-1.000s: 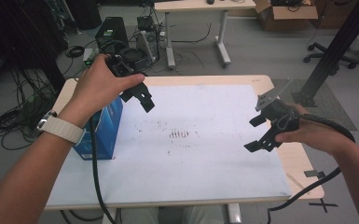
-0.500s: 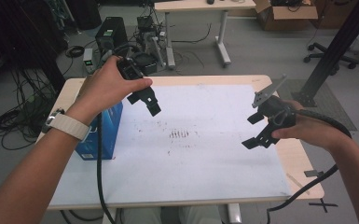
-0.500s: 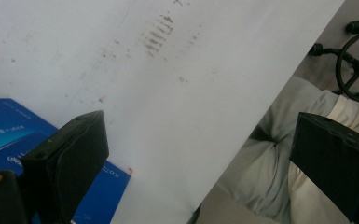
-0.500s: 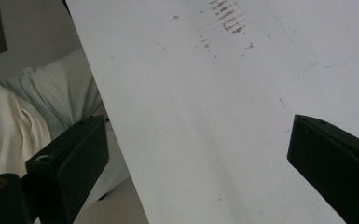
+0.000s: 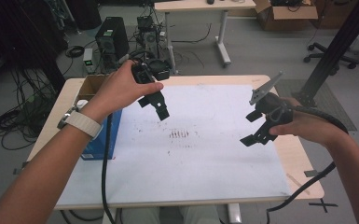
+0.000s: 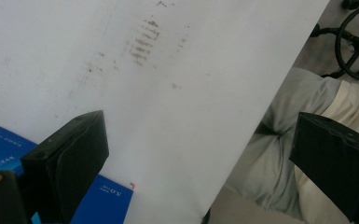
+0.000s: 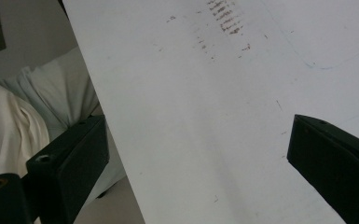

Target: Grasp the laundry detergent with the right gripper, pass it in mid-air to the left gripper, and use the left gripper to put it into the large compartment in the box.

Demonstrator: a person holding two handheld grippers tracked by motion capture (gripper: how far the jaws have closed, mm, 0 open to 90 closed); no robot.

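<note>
My left gripper (image 5: 154, 106) hangs above the white mat (image 5: 191, 158), left of the middle, held from above by the person's left hand. It is open, and the left gripper view shows bare mat between its wide-apart jaws (image 6: 200, 158). My right gripper (image 5: 251, 127) hovers over the mat's right side in the person's right hand, a grey three-cornered plate (image 5: 265, 87) on top. It is open too, with the right gripper view showing its jaws far apart (image 7: 196, 163) and empty. A patch of brown smudges (image 5: 179, 134) marks the mat's centre.
A blue box (image 5: 105, 140) stands at the table's left edge, under the left forearm, with an open cardboard box (image 5: 91, 86) behind it. Cables trail from both grippers off the front edge. Beyond the table are computers, a second desk and a black post (image 5: 335, 51).
The left gripper has moved right and a little toward the mat's middle. The right gripper has drifted slightly left. Both stayed open.
</note>
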